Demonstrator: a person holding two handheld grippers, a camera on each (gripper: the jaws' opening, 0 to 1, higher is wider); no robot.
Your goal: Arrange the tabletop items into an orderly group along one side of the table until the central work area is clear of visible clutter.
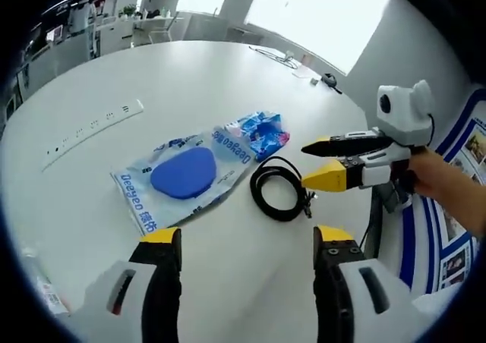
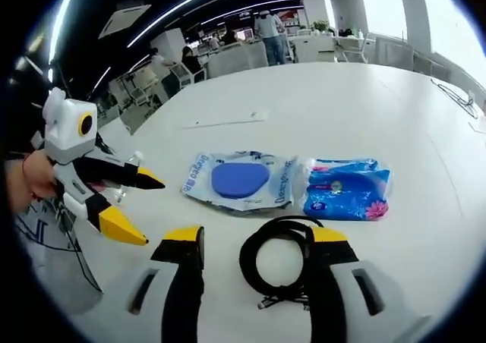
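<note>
Clutter sits mid-table at frame centre: a clear plastic bag with blue print (image 1: 186, 177) holding a flat blue oval pad (image 1: 183, 172), a blue floral tissue packet (image 1: 262, 134) touching its right end, and a coiled black cable (image 2: 278, 261) at lower centre. Sorting looks barely begun. Left gripper (image 1: 247, 240) and right gripper (image 2: 254, 240) both have jaws spread, gripping nothing; the right, straddling the coil, likely needs to close on it next and carry it to an edge.

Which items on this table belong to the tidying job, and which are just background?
Job items: coiled black cable, clear bag with blue pad, blue tissue pack.
Background: white power strip, far cables by the window.
</note>
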